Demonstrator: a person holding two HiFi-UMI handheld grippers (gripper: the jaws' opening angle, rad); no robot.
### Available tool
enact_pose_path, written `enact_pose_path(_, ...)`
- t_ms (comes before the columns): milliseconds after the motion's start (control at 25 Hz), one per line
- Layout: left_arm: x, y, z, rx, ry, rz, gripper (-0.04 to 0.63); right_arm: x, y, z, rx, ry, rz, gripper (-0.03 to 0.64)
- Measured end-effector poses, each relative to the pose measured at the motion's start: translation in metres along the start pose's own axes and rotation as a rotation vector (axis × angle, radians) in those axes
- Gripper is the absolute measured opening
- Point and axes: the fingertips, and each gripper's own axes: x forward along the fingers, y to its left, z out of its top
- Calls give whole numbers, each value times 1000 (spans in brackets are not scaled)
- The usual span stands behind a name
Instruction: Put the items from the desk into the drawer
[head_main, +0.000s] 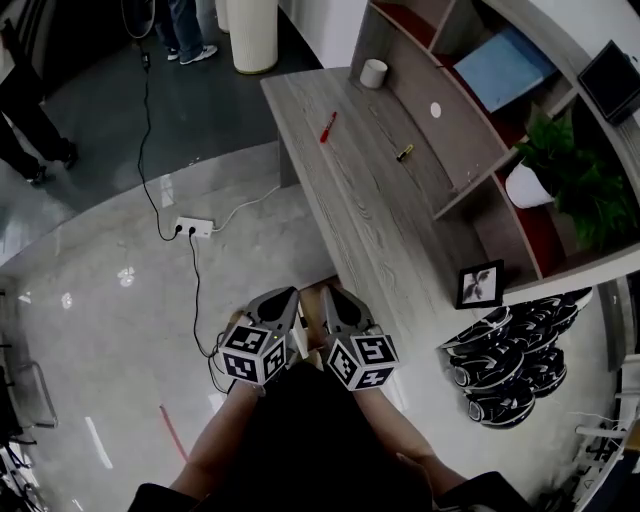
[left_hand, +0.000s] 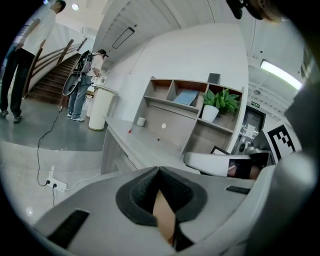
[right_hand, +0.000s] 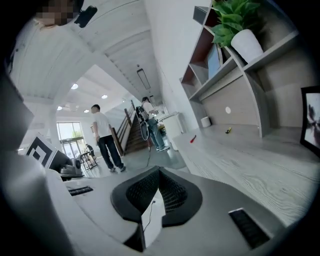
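A red pen (head_main: 327, 126) and a small yellow item (head_main: 404, 152) lie on the long grey wooden desk (head_main: 380, 230), far from both grippers. A white cup (head_main: 373, 72) stands at the desk's far end. The right gripper view shows the pen (right_hand: 192, 139), the yellow item (right_hand: 228, 130) and the cup (right_hand: 205, 121) far ahead. My left gripper (head_main: 285, 294) and right gripper (head_main: 331, 293) hang side by side off the desk's near end, close to my body. Each has its jaw tips together, the left gripper (left_hand: 159, 170) and the right gripper (right_hand: 159, 170) holding nothing. A brown wooden part (head_main: 311, 297) shows between them; I cannot tell whether it is the drawer.
A shelf unit (head_main: 470, 120) stands on the desk with a potted plant (head_main: 560, 170) and a blue folder (head_main: 505, 68). A photo frame (head_main: 480, 284) stands near the desk's near end. Several helmets (head_main: 510, 355) lie at the right. A power strip (head_main: 194, 228) and cable are on the floor; people stand far off.
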Motion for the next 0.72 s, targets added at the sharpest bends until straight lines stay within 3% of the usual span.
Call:
enact_pose_path(200, -4, -9, 2, 3, -5, -8, -4, -6, 3, 11, -21, -34, 8, 29)
enact_pose_path(480, -1, -16, 5, -16, -23, -24, -5, -5, -6, 4, -9, 3, 7, 29)
enact_pose_path(720, 0, -17, 7, 9, -17, -13, -4, -6, -7, 16, -63, -9, 13, 30)
